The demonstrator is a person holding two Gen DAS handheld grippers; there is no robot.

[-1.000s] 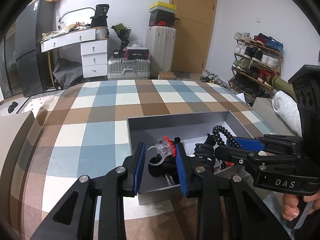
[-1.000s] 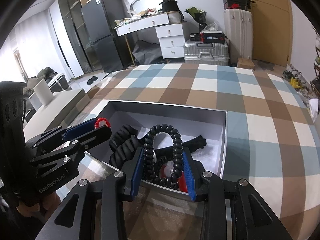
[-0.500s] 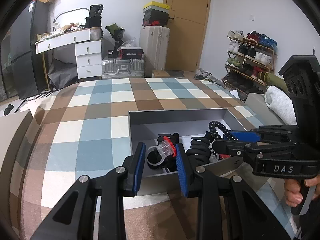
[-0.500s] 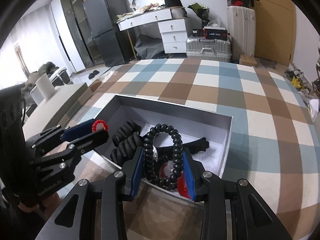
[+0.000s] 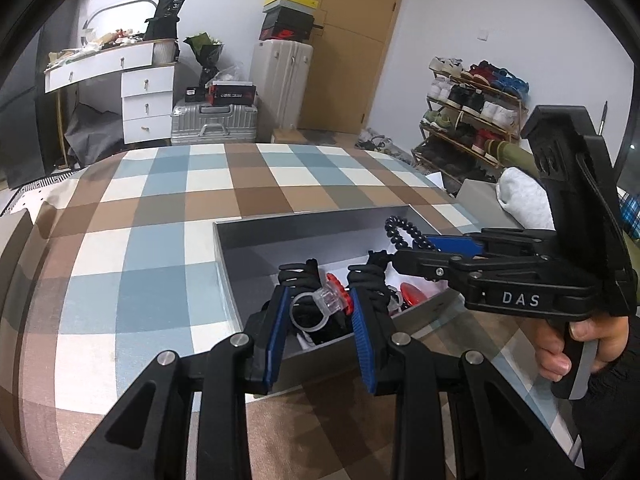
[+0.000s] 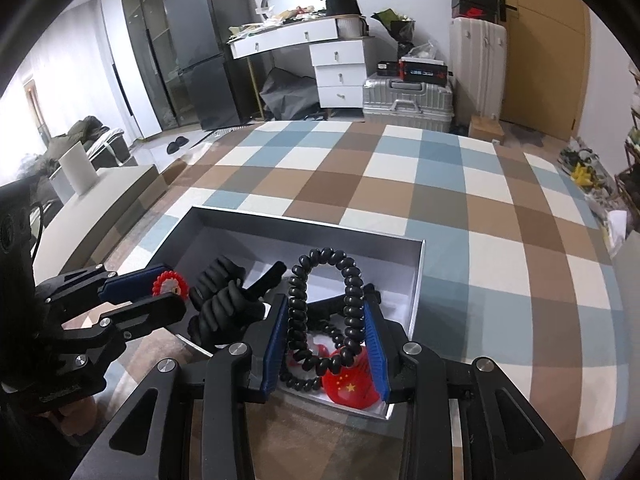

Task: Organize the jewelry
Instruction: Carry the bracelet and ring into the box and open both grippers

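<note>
A home bedroom: checked bed (image 5: 160,216), shoe rack (image 5: 472,108), suitcases (image 6: 408,100).

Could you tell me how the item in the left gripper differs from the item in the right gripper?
The left gripper holds a small clear ring with a red flower top; the right gripper holds a larger black coil hair tie. The ring is smooth and see-through, the hair tie ribbed and opaque. Both are clamped above the grey box.
</note>
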